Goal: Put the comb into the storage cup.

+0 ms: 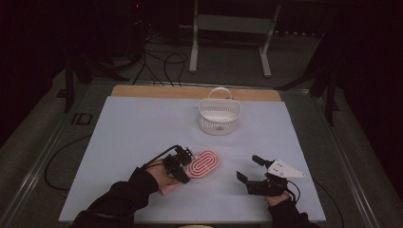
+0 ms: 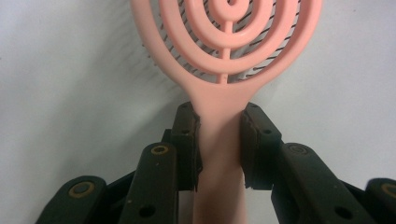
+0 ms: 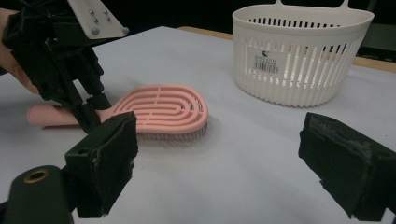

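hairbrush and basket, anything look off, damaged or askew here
Nothing stands out. The pink hairbrush lies bristles down on the table, its handle gripped by the left gripper. The white basket stands upright and intact farther back. The right gripper is open and holds nothing.

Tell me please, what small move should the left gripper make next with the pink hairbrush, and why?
Probably lift it a little off the table. The left gripper already has its jaws closed on the neck of the hairbrush, whose bristles rest on the white table cover. The basket stands farther back, and the right gripper is open, apart.
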{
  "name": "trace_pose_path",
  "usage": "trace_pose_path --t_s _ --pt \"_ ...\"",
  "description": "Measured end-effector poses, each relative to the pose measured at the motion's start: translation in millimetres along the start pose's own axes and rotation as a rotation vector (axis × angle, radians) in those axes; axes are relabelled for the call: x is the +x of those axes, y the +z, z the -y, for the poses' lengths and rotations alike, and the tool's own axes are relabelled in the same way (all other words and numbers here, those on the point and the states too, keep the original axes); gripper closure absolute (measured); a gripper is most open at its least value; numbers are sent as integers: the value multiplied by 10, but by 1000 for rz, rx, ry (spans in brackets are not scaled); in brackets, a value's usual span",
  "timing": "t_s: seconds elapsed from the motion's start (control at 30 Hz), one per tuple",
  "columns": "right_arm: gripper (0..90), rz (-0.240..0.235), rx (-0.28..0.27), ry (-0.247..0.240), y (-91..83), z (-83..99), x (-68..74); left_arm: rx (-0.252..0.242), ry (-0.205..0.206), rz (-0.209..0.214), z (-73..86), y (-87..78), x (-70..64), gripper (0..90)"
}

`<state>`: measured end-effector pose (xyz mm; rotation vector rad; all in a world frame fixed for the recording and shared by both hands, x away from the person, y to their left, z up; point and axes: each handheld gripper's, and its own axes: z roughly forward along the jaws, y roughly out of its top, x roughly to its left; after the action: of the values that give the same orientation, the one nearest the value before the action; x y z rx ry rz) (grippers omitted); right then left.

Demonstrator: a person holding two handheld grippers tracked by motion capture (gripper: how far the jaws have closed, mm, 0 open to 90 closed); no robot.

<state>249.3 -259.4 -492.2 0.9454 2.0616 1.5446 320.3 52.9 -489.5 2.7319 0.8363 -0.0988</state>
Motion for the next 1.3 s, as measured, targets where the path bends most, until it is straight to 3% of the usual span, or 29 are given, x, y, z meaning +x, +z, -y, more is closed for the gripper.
trace_pose_path --t_s 0.03,0.1,0.47,0.6,0.67,0.7,0.8,0.83,0.87,0.9,1.07,1.1,1.2,1.3 --pt "115 3 2 -3 3 -1 4 2 36 -34 2 1 -45 716" --pt "115 2 2 0 8 -1 3 7 47 -42 0 0 -53 718" --pt "115 5 -3 7 -1 -1 -8 -25 38 -31 36 -21 -31 723" --pt "115 5 -2 6 -1 1 -7 -65 33 -28 43 -61 -22 724" --pt "114 3 -3 10 -2 -1 -10 -91 24 -27 46 -93 -20 724" --pt "115 2 -1 10 0 1 -9 -128 23 -12 52 -132 -13 724" --pt "114 4 -4 6 -4 -3 -7 -153 35 -21 50 -173 -15 724" --pt "115 4 -4 8 -4 -3 -10 -194 36 -12 54 -207 -13 725" --pt "115 4 -4 8 -4 -3 -10 -194 36 -12 54 -207 -13 725" --pt "114 3 -2 8 -2 0 -8 -239 49 -6 62 -234 -13 725" --pt "115 3 -4 8 -3 -2 -9 -303 49 -9 81 -271 5 725" --pt "115 4 -2 5 -3 -1 -6 -342 58 -4 103 -284 9 725" --pt "115 4 -4 7 -4 -2 -9 -370 60 -1 122 -297 21 725" --pt "115 1 -3 2 -1 0 -6 -433 58 5 167 -315 34 726"
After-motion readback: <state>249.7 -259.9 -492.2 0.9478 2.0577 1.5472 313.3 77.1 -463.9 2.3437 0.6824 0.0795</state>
